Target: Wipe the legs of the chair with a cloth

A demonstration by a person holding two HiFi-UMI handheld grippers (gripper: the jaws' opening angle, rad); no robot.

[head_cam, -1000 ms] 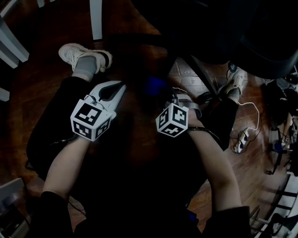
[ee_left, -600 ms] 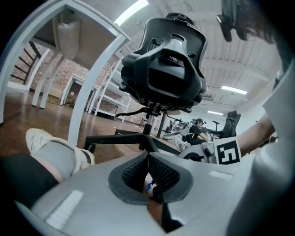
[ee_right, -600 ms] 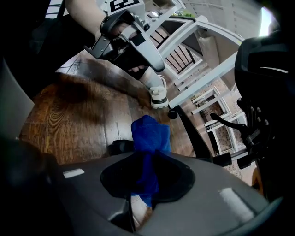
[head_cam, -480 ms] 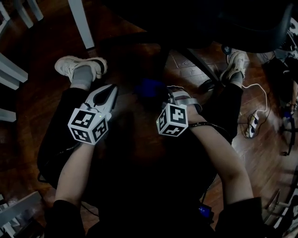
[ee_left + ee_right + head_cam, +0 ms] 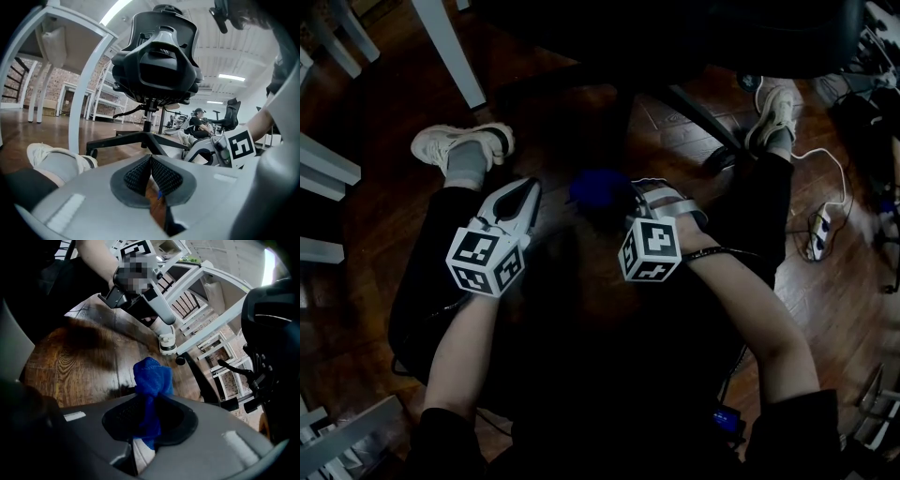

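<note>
The right claw is clamped on a blue cloth, which bunches up out of the tips above the wood floor. The nearest chair leg lies just ahead and to the right of the cloth, its long axis running away toward the hub. My guess is that the wipe needs a short reach forward and right, then strokes along that axis. The left claw is pressed together with nothing in it and sits further from that leg, so the right is the wiping hand. The left gripper view shows the whole chair and its splayed base. The dark head view barely separates the leg from the floor.
</note>
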